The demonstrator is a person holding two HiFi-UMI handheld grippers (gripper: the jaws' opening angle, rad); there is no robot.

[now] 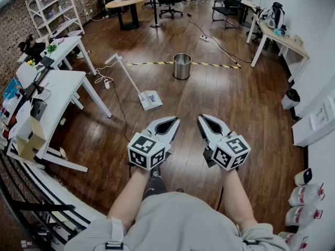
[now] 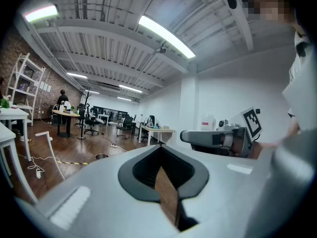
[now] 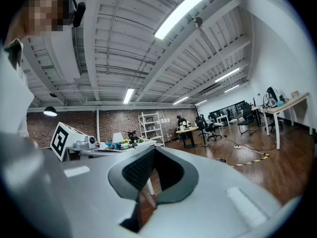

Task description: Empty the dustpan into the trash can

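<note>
The white dustpan (image 1: 149, 99) rests on the wood floor, its long handle (image 1: 124, 68) slanting up to the left. Beyond it stands a round metal trash can (image 1: 182, 66), also small in the left gripper view (image 2: 101, 156) and the right gripper view (image 3: 221, 160). My left gripper (image 1: 175, 120) and right gripper (image 1: 201, 118) hang side by side in front of my body, well short of the dustpan. Both are shut with nothing between the jaws, as the left gripper (image 2: 159, 146) and right gripper (image 3: 153, 148) show in their own views.
White desks (image 1: 63, 88) with clutter and a cardboard box (image 1: 29, 140) stand to the left. Yellow-black tape (image 1: 209, 64) runs across the floor by the can. A white counter (image 1: 314, 124) and bottles (image 1: 306, 197) line the right wall. More desks and chairs stand at the back.
</note>
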